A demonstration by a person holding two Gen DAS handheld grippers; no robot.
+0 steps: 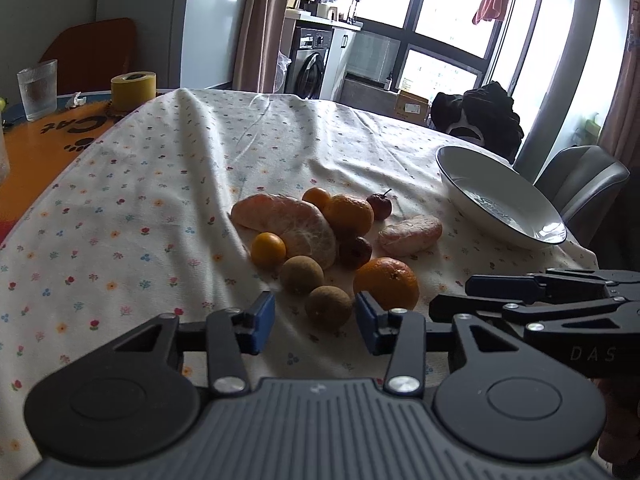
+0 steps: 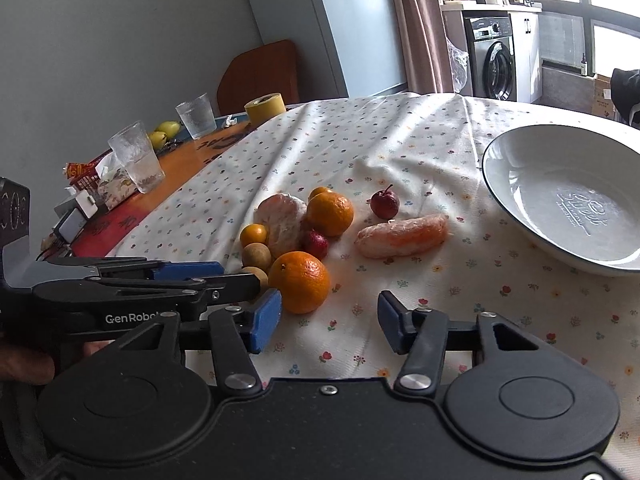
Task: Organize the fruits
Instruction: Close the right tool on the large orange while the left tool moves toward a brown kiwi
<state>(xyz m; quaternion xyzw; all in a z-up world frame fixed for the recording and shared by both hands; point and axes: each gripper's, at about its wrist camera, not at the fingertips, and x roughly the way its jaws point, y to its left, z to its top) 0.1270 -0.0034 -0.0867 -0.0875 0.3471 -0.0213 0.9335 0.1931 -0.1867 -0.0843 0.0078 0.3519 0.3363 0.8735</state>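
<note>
A pile of fruit lies on the flowered tablecloth. It holds a peeled citrus half, two mandarins, two kumquats, two small red fruits, two brown longans and a peeled segment. My left gripper is open just above the cloth, and the nearest longan sits right at its fingertips. My right gripper is open too, over bare cloth, with the near mandarin just beyond its left pad. An empty white bowl stands to the right.
Left of the cloth, the orange table surface carries two glasses, a yellow tape roll, pears and a tissue pack. A grey chair stands past the bowl at the table's right edge.
</note>
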